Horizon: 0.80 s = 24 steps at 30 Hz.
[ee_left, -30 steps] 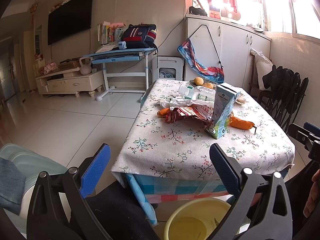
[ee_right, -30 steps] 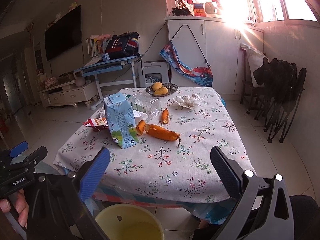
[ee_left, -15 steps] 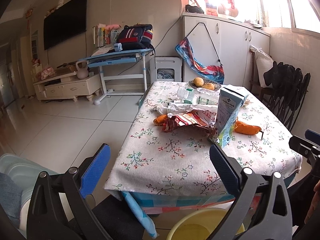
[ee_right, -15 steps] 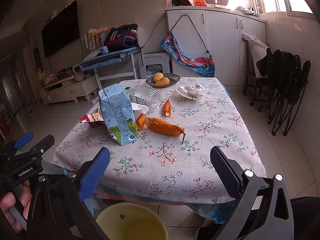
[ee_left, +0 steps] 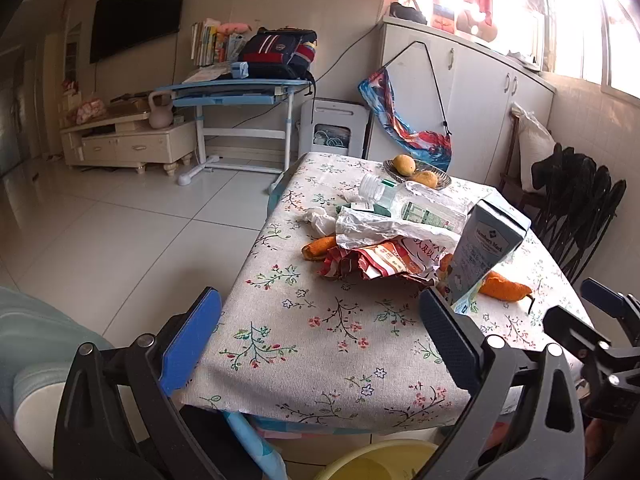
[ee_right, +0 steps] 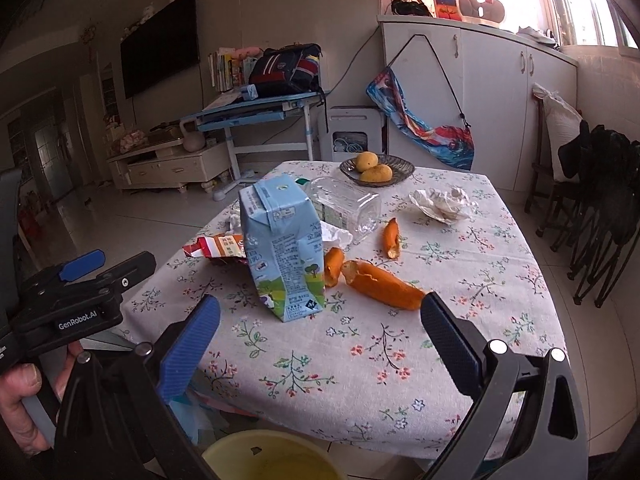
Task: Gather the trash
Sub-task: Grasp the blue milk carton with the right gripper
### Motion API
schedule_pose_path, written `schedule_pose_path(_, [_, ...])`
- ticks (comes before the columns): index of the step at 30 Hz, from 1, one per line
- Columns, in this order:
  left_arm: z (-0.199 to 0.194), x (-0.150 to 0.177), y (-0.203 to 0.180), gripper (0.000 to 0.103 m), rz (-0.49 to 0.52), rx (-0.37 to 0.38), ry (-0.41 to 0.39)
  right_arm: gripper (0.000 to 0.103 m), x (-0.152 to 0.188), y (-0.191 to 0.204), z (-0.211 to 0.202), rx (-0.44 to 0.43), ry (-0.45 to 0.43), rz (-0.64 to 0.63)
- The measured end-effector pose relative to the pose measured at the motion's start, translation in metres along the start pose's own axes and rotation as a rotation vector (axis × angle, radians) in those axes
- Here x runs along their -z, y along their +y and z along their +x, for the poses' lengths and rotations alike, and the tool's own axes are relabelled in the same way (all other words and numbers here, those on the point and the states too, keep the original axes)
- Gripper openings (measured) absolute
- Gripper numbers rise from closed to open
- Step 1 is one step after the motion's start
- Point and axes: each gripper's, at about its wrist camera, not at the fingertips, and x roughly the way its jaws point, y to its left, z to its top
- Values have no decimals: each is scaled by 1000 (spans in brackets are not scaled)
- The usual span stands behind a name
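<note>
Trash lies on a table with a floral cloth (ee_right: 360, 360): a light blue milk carton (ee_right: 280, 248) (ee_left: 484, 248) standing upright, orange peels (ee_right: 380, 280) (ee_left: 504, 288), a red snack wrapper (ee_left: 376, 260) (ee_right: 218, 246), a clear plastic bottle (ee_left: 412, 200) (ee_right: 344, 208), a white bag (ee_left: 392, 228) and crumpled paper (ee_right: 440, 204). A yellow bin (ee_right: 272, 456) (ee_left: 380, 460) stands on the floor below the table's near edge. My left gripper (ee_left: 316, 344) hangs open over the near left corner. My right gripper (ee_right: 320, 344) is open just short of the carton. Neither holds anything.
A bowl with two yellow fruits (ee_right: 376, 168) sits at the table's far end. Folded black chairs (ee_right: 600, 208) stand to the right, white cabinets (ee_right: 480, 100) behind, a blue desk (ee_left: 240, 92) and TV stand (ee_left: 128, 140) across the tiled floor on the left.
Both grippers have moved forward and closer to the table; the trash looks larger and the yellow bin has dropped to the frames' bottom edge. Both stay open.
</note>
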Motion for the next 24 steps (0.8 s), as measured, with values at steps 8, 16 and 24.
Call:
schedule_pose_path(8, [6, -1, 14, 96, -36, -10, 8, 96, -22, 12, 54, -32, 14, -63])
schedule_pose_path(16, [14, -4, 8, 96, -20, 2, 23, 76, -28, 12, 74, -90, 34, -75])
schedule_pose_path(24, [23, -7, 4, 96, -9, 1, 31, 57, -30, -5, 76, -156, 95, 0])
